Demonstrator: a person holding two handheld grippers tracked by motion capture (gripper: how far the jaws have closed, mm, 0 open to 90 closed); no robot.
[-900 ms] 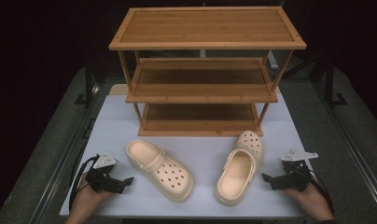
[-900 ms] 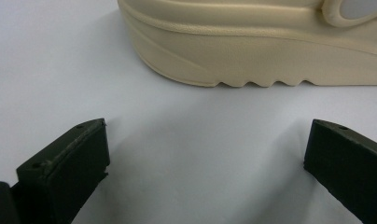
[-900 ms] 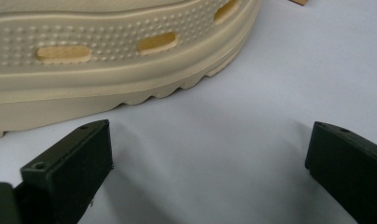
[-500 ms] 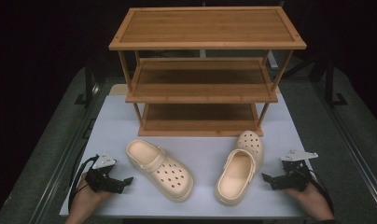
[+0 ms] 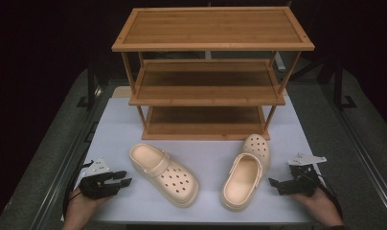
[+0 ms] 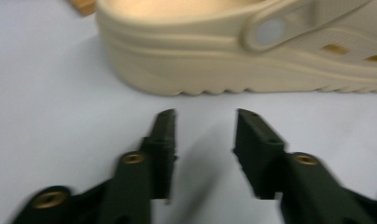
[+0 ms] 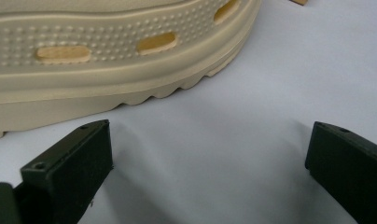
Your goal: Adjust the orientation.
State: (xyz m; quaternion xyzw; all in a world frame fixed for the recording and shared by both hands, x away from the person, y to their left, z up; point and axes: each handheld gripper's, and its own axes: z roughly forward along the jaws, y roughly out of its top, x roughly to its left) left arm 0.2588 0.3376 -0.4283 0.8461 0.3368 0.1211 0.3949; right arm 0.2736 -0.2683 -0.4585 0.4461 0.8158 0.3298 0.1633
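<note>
High view: two cream clogs lie on a pale table (image 5: 206,153) at lower centre, in front of a three-tier bamboo shoe rack (image 5: 208,72). The left clog (image 5: 164,173) lies near the left gripper (image 5: 123,178), apart from it; the right clog (image 5: 246,172) lies just beside the right gripper (image 5: 273,184), not touching. Both hands are cut off at the bottom edge. The room beyond the rack is dark and unreadable.

Left gripper view: jaws released, narrowly parted, nothing between them; the clog's toe is cut off at the right edge.

Right gripper view: jaws spread wide and empty; the clog's upper part is cropped at the top edge.
</note>
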